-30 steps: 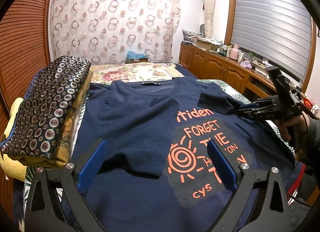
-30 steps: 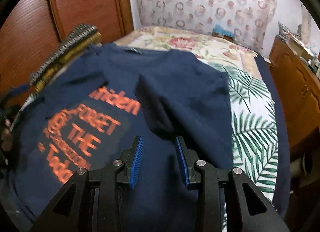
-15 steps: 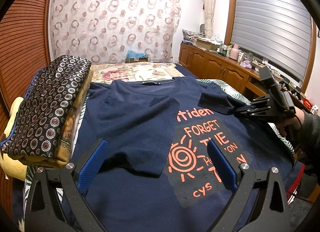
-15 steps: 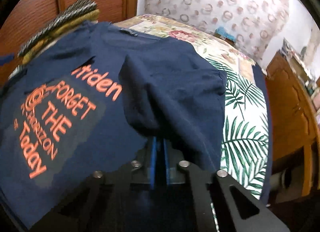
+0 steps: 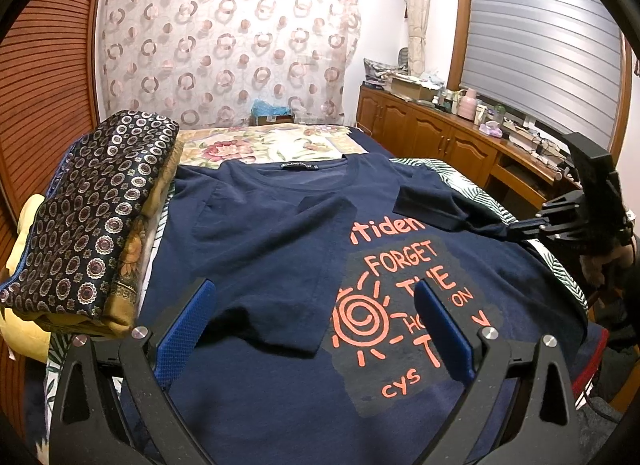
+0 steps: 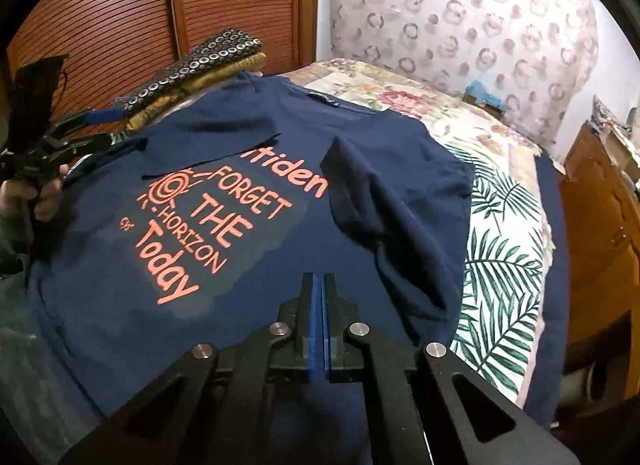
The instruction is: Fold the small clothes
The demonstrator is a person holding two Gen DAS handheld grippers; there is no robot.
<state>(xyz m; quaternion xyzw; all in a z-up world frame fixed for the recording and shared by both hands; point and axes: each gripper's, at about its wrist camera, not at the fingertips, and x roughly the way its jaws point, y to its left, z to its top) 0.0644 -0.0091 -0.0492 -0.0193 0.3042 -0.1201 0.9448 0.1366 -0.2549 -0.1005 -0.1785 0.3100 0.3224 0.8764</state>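
Since a second ago the right claw (image 6: 319, 297) has gone from parted to pressed flat together, and in the left wrist view it has drawn back toward the bed's right edge with cloth trailing from its tip. From here it looks pinched on the right sleeve (image 5: 436, 209) of the navy T-shirt (image 5: 280, 249), though its own camera shows only blue pads meeting, no fabric visible between them.

That T-shirt lies face up on the bed (image 6: 500, 249), collar toward the curtain (image 5: 224, 45), hem toward the person, its long axis running away from both claws. One sleeve is already folded in over the chest, covering the start of the orange lettering (image 6: 224, 225).

Over on the other side, the left claw (image 5: 316, 329) hovers wide open and empty above the lower front of the shirt, beside a stack of folded patterned cloth (image 5: 92, 217).

What matters next, I'd say, is direction: the held sleeve sits to the right of the print, so it must be carried leftward across the body. Clearly the right claw is the nearer one.
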